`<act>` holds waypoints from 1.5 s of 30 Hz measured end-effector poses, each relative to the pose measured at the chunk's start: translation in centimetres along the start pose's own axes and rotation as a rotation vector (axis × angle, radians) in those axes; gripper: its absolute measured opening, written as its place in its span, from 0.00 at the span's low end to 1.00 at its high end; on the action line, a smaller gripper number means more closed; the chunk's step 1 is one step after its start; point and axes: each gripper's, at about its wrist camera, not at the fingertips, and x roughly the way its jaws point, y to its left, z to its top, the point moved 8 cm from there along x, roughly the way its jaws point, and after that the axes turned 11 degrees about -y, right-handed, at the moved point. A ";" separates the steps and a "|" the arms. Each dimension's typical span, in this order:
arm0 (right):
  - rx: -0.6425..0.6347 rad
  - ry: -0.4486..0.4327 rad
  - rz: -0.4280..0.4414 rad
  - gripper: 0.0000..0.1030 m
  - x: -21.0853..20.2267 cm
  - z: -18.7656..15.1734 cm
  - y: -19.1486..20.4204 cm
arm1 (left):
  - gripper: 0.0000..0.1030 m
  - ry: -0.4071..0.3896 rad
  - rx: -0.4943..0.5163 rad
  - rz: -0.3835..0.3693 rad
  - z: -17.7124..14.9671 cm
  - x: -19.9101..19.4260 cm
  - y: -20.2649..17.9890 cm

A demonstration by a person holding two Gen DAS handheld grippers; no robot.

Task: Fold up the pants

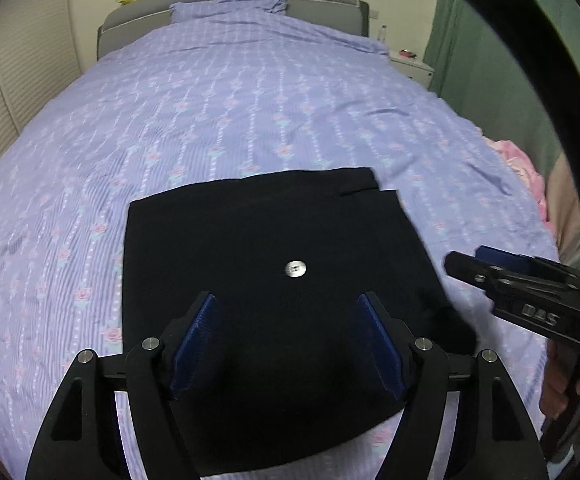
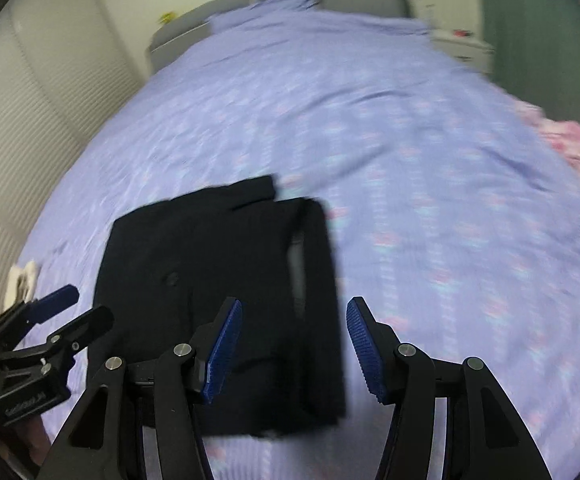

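The folded black pants (image 1: 273, 280) lay on the bedspread (image 1: 249, 112) directly below the spread, empty left gripper (image 1: 290, 344), while the right gripper (image 2: 294, 348), also spread and empty, straddled their right edge.

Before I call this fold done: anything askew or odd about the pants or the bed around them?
Mostly tidy. The black pants lie folded flat on the purple bedspread, but the far edge is stepped: one layer sticks out past the other near the far right corner. Both grippers are open, clear of the cloth.
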 end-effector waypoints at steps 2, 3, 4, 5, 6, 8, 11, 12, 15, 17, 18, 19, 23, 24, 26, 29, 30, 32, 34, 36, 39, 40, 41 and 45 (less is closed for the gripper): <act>0.006 0.029 0.030 0.54 1.9 -0.1 0.4 | 0.70 0.010 -0.005 0.004 -0.2 1.1 0.1; 0.020 0.052 0.027 0.54 2.8 -0.3 0.4 | 0.70 0.014 0.001 0.017 -0.1 1.9 0.3; 0.034 0.063 0.035 0.54 3.6 -0.3 0.5 | 0.70 0.017 0.007 0.022 -0.1 2.7 0.1; 0.041 0.068 0.038 0.54 4.0 -0.4 0.5 | 0.70 0.020 0.007 0.025 0.1 3.2 0.1; 0.047 0.078 0.031 0.53 4.5 -0.4 0.4 | 0.70 0.023 0.004 0.025 0.3 3.8 0.0; 0.052 0.082 0.043 0.53 5.2 -0.4 0.5 | 0.70 0.036 -0.002 0.019 0.7 5.0 0.0; 0.063 0.100 0.029 0.53 6.2 -0.4 0.1 | 0.70 0.056 -0.004 0.016 0.9 5.8 0.1; 0.078 0.110 0.023 0.53 6.6 -0.4 -0.2 | 0.70 0.066 -0.007 0.015 0.9 5.9 0.2; 0.139 0.142 0.056 0.50 7.3 -0.7 -0.6 | 0.70 0.089 -0.044 0.012 0.4 6.0 0.6; 0.182 0.174 0.114 0.36 7.3 -1.2 -0.2 | 0.70 0.103 -0.069 0.006 -0.1 5.8 0.9; 0.187 0.177 0.115 0.36 7.3 -1.2 -0.2 | 0.70 0.109 -0.078 0.005 -0.2 5.7 1.0; 0.178 0.169 0.107 0.31 7.0 -1.2 -0.1 | 0.70 0.115 -0.088 0.001 -0.4 5.6 1.2; 0.156 0.078 0.131 0.23 4.5 0.6 1.0 | 0.70 0.113 -0.088 0.004 -0.3 5.5 1.4; 0.149 0.077 0.148 0.23 4.6 0.8 1.3 | 0.70 0.115 -0.085 0.003 -0.3 5.6 1.4; 0.107 0.093 0.154 0.23 5.2 0.8 1.9 | 0.70 0.122 -0.074 0.004 -0.2 5.9 1.2; 0.114 0.121 0.180 0.23 6.5 0.7 1.9 | 0.70 0.114 -0.052 -0.001 0.2 5.9 0.9; 0.123 0.133 0.184 0.23 7.1 0.6 1.8 | 0.70 0.108 -0.046 0.000 0.4 5.8 0.9; 0.141 0.174 0.162 0.24 8.3 -0.2 1.1 | 0.70 0.105 -0.037 0.007 0.5 5.7 0.8; 0.150 0.170 0.155 0.19 8.5 -0.4 0.8 | 0.70 0.103 -0.031 0.008 0.6 5.5 0.7; 0.134 0.120 0.167 0.07 7.2 0.1 1.3 | 0.70 0.100 -0.019 0.013 0.5 5.4 0.7; 0.128 0.053 0.146 0.05 4.5 1.3 1.6 | 0.70 0.102 -0.015 0.024 0.4 5.4 0.7; 0.120 0.029 0.138 0.04 3.6 1.7 1.6 | 0.70 0.101 -0.020 0.021 0.4 5.3 0.7; 0.113 0.004 0.125 0.04 2.8 2.1 1.6 | 0.70 0.100 -0.027 0.019 0.3 5.3 0.6; 0.059 -0.001 0.053 0.04 3.0 2.0 -0.2 | 0.70 0.125 -0.008 0.034 -0.7 6.0 0.3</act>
